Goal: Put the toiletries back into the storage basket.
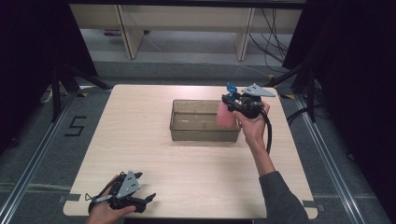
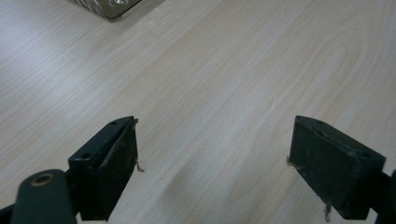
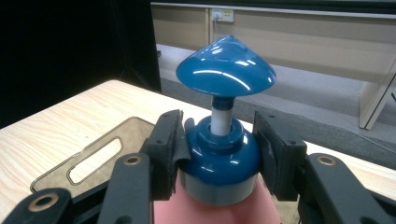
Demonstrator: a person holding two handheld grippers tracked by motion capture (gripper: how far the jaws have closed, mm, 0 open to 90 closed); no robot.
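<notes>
A pink pump bottle (image 1: 224,114) with a blue pump head (image 3: 225,67) and blue collar (image 3: 219,161) hangs over the right end of the clear brown bin (image 1: 182,128). My right gripper (image 1: 233,100) is shut on the bottle's collar, and its black pads (image 3: 170,149) press it from both sides. My left gripper (image 1: 150,199) rests near the table's front-left edge. It is open, with bare wood between its wide-spread jaws and its pads (image 2: 114,161) touching nothing.
The light wooden table (image 1: 140,154) holds the bin at its back centre; a bin corner (image 2: 109,7) shows in the left gripper view. Black stands and cables flank the table, and pale desks (image 1: 187,28) stand behind it.
</notes>
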